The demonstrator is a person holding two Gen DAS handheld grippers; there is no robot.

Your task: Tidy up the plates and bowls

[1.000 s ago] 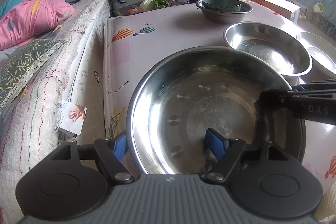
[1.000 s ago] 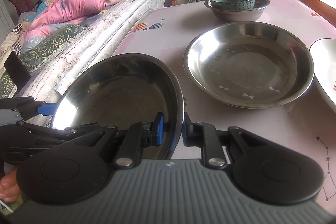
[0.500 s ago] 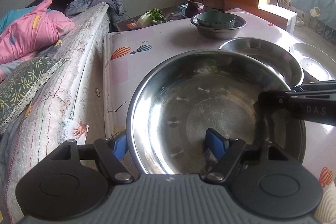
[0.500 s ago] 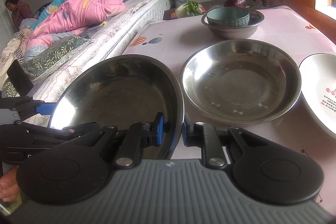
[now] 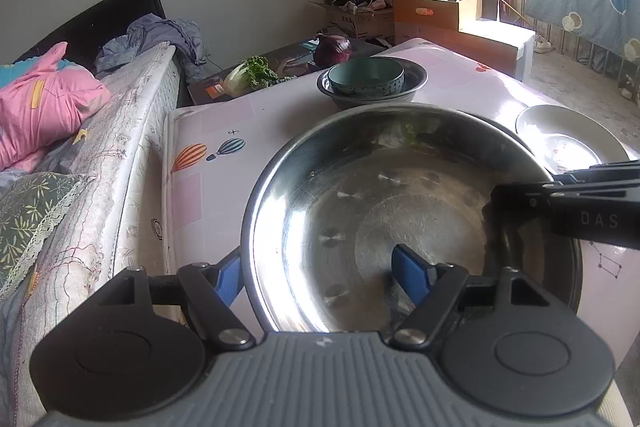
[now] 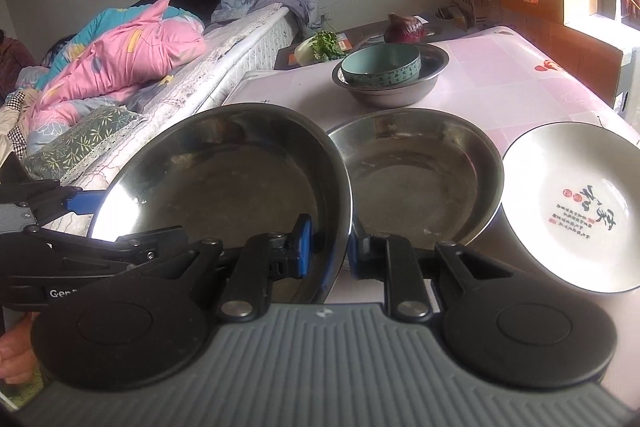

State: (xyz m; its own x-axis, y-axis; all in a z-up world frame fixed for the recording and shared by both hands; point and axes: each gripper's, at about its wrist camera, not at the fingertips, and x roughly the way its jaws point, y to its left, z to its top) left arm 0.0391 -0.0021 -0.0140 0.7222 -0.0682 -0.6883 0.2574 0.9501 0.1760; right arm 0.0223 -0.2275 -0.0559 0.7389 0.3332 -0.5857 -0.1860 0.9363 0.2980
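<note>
Steel basin (image 6: 224, 179): stiff, light, slick; take by rim. R gripper (image 6: 329, 251) jaws pinch rim; L gripper (image 5: 316, 275) jaws straddle rim, wide, grip unclear.

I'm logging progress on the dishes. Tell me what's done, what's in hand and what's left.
Done: a teal bowl already sits inside a steel bowl at the table's far end. In hand: both grippers, right and left, carry a steel basin by its rim, raised beside a second basin. Left: nest those basins and place the white plate, which lies alone.
</note>
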